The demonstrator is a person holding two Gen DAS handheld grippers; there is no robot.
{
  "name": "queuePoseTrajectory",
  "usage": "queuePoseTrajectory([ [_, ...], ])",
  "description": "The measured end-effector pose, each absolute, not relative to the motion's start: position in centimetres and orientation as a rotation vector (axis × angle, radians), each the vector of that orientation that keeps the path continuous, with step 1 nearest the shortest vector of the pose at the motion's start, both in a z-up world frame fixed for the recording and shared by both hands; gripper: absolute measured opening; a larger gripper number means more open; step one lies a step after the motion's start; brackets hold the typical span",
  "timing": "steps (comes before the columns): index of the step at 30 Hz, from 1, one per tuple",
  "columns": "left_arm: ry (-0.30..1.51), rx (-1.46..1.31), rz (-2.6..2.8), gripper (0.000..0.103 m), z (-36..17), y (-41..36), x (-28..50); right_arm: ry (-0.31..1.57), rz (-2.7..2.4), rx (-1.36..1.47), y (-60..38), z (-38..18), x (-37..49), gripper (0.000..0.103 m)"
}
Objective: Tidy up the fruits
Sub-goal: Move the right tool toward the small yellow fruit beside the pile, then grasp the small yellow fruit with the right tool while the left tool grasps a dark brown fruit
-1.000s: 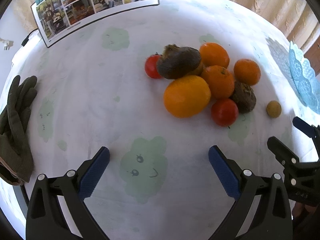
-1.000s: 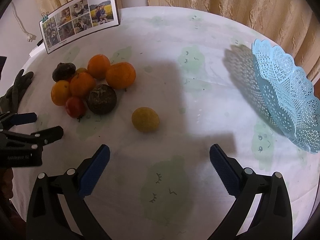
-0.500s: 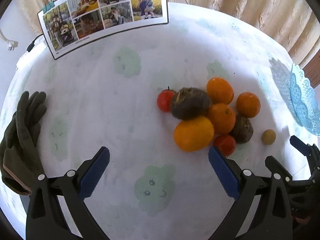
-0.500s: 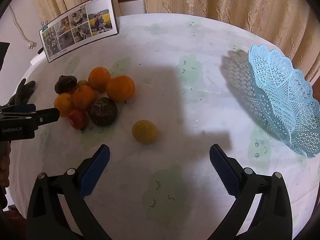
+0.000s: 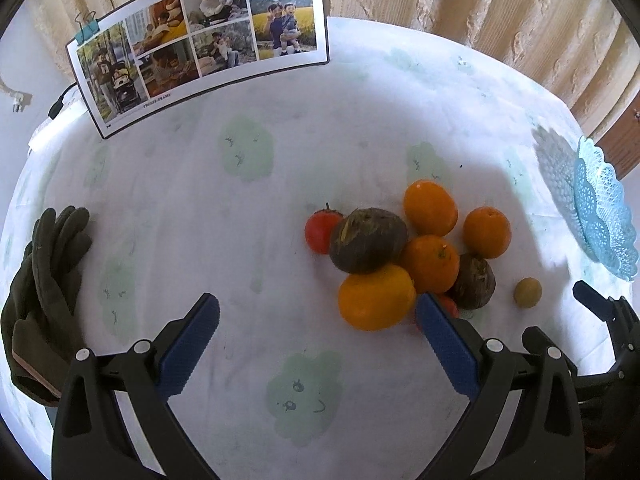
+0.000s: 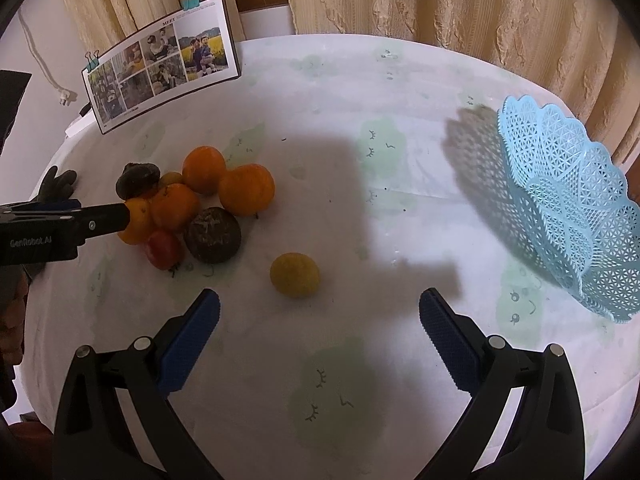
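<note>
From the left wrist cam, the left hand-held gripper (image 5: 318,316) has its blue-padded jaws spread wide with nothing between them, hanging over the round table with the white cloth printed in pale green clouds (image 5: 248,152). The pile of fruit sits a bit right of centre: a big yellow-orange citrus (image 5: 376,297) at the front, a dark brown-purple wrinkled fruit (image 5: 368,240) touching it from behind, a small red tomato (image 5: 319,230) on the pile's left edge, and three round oranges (image 5: 430,208) packed around the back and right. One small yellow-green round fruit (image 5: 528,292) lies on its own just right of the pile. The light blue lattice plastic basket (image 5: 604,208) is well off at the right rim of the table, a pair of dark olive gloves (image 5: 44,280) lies at the left edge, and a clipped photo collage board (image 5: 200,44) stands at the back.

Right wrist cam: the right hand-held gripper (image 6: 319,320) is also gaping wide and empty, and that lone small yellowish fruit (image 6: 295,274) sits on the cloth just ahead of its fingertips, slightly left of centre. The fruit pile (image 6: 200,208) is further left, with the other gripper's black finger reaching across in front of it. The basket (image 6: 568,208) sits tilted at the far right, well apart from all the fruit.
</note>
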State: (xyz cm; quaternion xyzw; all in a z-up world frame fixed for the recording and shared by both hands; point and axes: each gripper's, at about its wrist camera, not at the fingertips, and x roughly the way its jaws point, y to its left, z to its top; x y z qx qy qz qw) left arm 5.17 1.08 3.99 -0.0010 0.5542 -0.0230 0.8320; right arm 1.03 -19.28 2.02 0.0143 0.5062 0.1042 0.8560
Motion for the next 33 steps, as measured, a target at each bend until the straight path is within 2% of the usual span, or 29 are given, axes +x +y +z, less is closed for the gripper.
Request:
queuePoseTrajectory([
  [31, 1.160, 0.004, -0.087, 0.098, 4.1, 0.7, 7.0, 1.065, 0.232, 0.045, -19.1, 2.1, 1.8, 0.101],
  [33, 1.154, -0.006, -0.106, 0.095, 4.1, 0.5, 7.2, 1.067, 0.234, 0.042, -19.1, 2.0, 1.7, 0.101],
])
